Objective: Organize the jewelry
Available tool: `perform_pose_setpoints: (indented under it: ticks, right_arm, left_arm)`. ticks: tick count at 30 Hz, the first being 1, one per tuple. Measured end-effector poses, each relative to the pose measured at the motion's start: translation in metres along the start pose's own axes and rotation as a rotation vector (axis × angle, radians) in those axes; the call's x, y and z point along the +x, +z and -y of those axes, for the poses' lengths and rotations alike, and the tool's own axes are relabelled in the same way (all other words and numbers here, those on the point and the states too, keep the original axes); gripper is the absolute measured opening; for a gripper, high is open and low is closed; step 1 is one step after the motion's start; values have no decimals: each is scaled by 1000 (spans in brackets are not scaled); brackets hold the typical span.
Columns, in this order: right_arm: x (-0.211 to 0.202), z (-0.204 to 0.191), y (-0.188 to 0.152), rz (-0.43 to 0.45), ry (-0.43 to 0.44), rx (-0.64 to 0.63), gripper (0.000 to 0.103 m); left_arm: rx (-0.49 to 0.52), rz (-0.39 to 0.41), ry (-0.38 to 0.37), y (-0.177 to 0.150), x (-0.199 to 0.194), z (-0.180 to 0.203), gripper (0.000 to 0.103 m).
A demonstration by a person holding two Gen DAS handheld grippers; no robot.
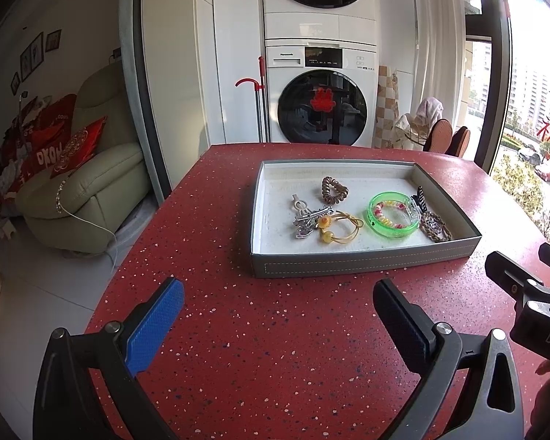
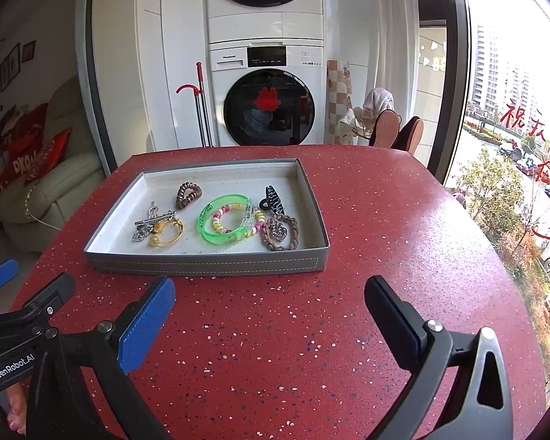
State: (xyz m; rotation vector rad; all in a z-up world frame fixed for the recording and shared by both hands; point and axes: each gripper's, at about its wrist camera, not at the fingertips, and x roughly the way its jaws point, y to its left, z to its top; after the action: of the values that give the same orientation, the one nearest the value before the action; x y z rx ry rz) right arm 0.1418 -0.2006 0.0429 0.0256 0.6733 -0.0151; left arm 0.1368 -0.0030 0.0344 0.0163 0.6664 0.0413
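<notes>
Both claws hover above the red speckled surface (image 1: 275,330), short of the grey tray (image 1: 363,264), which sits in the middle of each frame. All the jewelry visible already lies inside the tray, and none shows on the bare surface. The step in hand is therefore judged to be either the close of placing or the start of sorting within the tray.

Tray contents, left wrist view: a brown spiral hair tie (image 1: 333,190) toward the far wall; silver clips (image 1: 306,216) and a yellow elastic tie (image 1: 343,225) at centre left, touching one another; a green bangle (image 1: 394,219) with a beaded bracelet (image 1: 387,214) lying inside its ring; a black claw clip (image 1: 421,198) and a braided brown band (image 1: 436,226) at the tray's right edge.

The left claw (image 1: 278,315) is spread wide, released, holding and touching nothing. The right claw (image 2: 269,311) is likewise spread wide and empty.

Any next move would call for reaching forward over the near wall and descending on one piece; the tangled clips and tie look hard to separate.
</notes>
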Motion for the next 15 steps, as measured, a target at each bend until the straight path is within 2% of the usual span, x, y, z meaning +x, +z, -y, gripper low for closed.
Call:
perform_pose_setpoints:
  ticks: [15]
  right_arm:
    - [0, 7, 0, -5, 2, 12, 103]
  left_arm:
    - [3, -10, -4, -1, -1, -1, 103]
